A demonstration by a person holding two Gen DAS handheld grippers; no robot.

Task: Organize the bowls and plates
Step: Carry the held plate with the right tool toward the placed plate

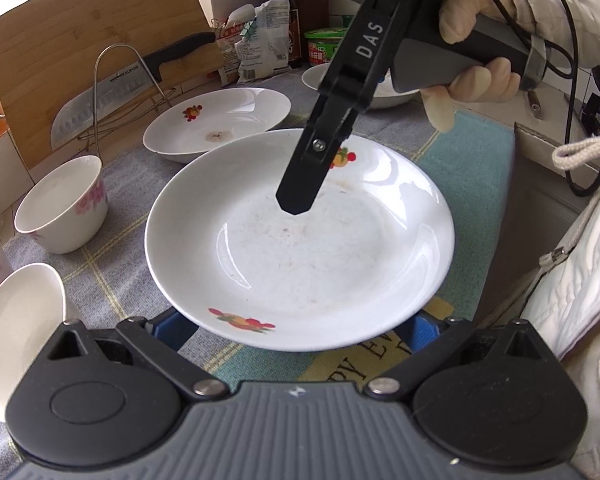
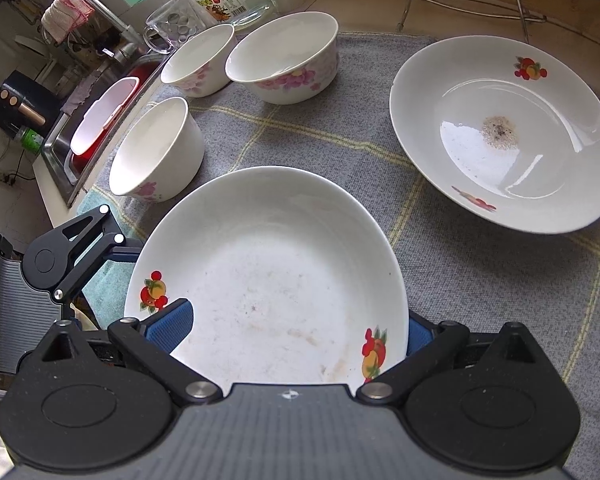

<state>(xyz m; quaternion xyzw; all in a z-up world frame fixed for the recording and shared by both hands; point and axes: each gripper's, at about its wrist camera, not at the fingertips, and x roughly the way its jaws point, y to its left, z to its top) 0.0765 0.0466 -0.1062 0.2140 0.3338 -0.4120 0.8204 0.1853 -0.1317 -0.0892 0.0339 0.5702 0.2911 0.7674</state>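
A white plate [image 1: 300, 248] with fruit prints and faint stains is held above the cloth. My left gripper [image 1: 296, 332] has its blue pads on either side of the plate's near rim. My right gripper [image 1: 300, 200] comes in from the far side, its black finger lying over the plate's far rim. In the right wrist view the same plate [image 2: 268, 280] sits between my right gripper's blue pads [image 2: 168, 328]. A second stained plate [image 2: 504, 132] lies on the cloth; it also shows in the left wrist view [image 1: 216, 124]. Three floral bowls [image 2: 156, 152] [image 2: 200, 60] [image 2: 284, 56] stand at the left.
A grey checked cloth [image 2: 340, 136] covers the counter. A sink [image 2: 96, 120] with a red basin lies beyond the bowls. A cutting board [image 1: 88, 52], a knife [image 1: 112, 92] on a wire rack, bottles, packets and another bowl [image 1: 316, 76] stand at the back.
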